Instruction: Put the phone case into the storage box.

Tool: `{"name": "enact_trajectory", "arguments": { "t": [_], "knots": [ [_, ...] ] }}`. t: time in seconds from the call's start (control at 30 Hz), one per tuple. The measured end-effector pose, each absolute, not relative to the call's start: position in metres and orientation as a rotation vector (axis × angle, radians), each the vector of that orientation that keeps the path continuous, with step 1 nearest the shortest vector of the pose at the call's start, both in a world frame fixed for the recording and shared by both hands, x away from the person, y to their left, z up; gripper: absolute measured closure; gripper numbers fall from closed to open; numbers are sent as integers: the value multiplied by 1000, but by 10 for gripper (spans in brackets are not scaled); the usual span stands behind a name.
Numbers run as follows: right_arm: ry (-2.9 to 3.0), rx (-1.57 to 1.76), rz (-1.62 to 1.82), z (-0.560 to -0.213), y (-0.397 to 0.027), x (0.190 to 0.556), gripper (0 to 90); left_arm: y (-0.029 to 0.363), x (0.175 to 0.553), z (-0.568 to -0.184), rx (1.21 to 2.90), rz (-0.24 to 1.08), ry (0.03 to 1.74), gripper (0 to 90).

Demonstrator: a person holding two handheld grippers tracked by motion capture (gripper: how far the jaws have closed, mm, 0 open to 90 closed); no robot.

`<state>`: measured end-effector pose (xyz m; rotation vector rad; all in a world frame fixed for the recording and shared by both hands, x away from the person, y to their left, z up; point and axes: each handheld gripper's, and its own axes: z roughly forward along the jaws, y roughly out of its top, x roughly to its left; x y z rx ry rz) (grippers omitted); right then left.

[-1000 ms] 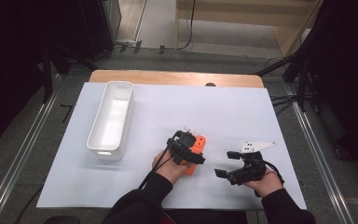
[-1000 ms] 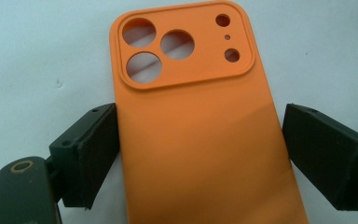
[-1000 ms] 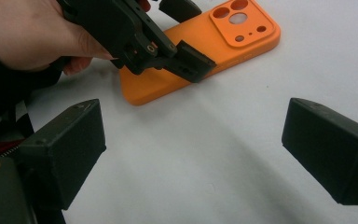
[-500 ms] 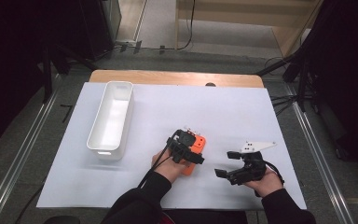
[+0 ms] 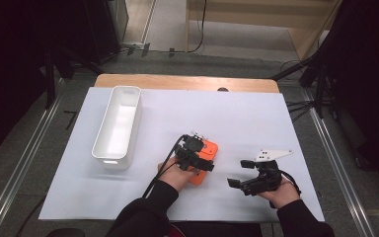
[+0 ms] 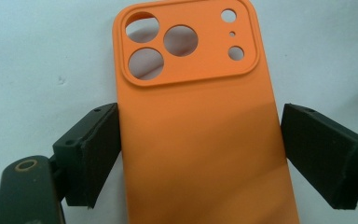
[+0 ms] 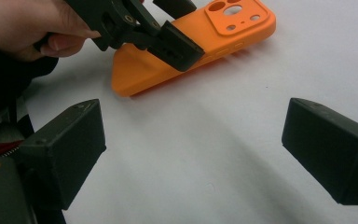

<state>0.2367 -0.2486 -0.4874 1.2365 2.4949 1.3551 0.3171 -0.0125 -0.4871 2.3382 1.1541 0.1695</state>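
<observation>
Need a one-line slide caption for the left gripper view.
Left gripper jaws straddle an orange phone case lying camera-cutouts-up on the white table, closing in on its sides.

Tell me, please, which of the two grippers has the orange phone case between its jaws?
The left gripper straddles the orange phone case; the right gripper has only bare table between its open jaws.

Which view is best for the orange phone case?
Left gripper view: the orange phone case lies large between that gripper's jaws, camera cutouts sharp. Right gripper view shows it whole but farther off, partly behind a jaw. High view shows it small, mostly under the left gripper.
</observation>
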Motion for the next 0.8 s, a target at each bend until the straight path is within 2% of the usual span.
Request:
{"name": "enact_trajectory", "arguments": {
  "t": [0.8],
  "knots": [
    [2484, 1247, 1355, -487, -250, 237, 51, 3, 328, -451, 2248, -40, 1065, 144]
  ]
}}
